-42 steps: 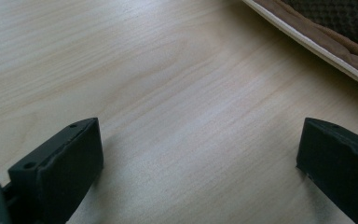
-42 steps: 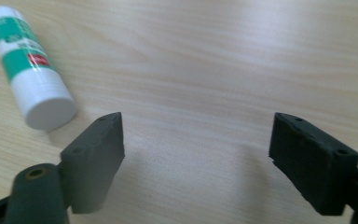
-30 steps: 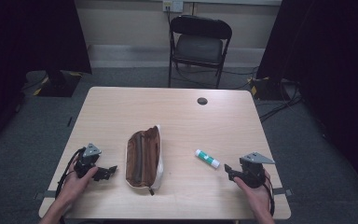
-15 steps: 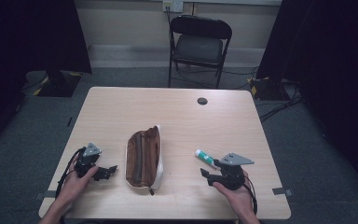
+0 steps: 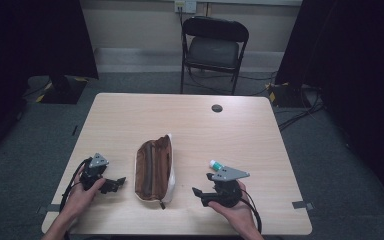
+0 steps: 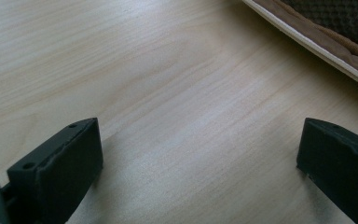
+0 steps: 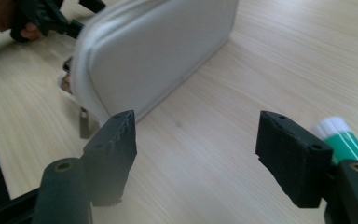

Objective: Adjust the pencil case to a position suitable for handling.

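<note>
From the high view, I judge I'm at the approach step: my right gripper [image 5: 200,194] sits between the brown pencil pouch [image 5: 153,167] on its left and the green-and-white tube [image 5: 215,165] just beyond its far side. Its jaws have just been opening, with nothing between them. My left gripper [image 5: 118,183] rests near the pouch's left side.

In the left gripper view, its jaws stand wide apart over bare table [image 6: 168,93], the pouch's edge [image 6: 335,51] at far right.

In the right gripper view, the jaws gape; the pouch's white side [image 7: 154,51] lies ahead-left, the tube [image 7: 342,137] behind the right jaw. Next I'd need to swing right onto the tube.
</note>
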The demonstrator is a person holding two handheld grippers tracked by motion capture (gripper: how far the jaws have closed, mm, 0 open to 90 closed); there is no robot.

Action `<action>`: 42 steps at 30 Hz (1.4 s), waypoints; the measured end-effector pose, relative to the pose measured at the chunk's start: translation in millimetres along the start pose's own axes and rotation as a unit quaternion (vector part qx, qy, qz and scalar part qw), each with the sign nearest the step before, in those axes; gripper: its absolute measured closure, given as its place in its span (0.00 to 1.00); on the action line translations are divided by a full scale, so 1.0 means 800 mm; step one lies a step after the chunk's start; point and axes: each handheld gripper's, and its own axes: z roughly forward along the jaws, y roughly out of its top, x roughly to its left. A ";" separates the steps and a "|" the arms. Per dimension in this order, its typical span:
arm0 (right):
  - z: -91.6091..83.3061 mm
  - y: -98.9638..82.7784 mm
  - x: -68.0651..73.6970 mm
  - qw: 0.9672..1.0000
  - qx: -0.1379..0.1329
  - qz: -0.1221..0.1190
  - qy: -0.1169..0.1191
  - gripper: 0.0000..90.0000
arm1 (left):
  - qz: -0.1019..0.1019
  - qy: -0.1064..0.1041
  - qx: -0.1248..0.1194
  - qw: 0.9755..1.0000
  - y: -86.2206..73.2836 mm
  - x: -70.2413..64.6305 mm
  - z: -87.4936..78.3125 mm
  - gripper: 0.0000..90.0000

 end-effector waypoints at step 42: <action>0.084 0.044 0.033 0.999 0.011 -0.016 0.029 0.63 | 0.000 -0.001 0.000 1.000 -0.001 0.000 -0.001 0.00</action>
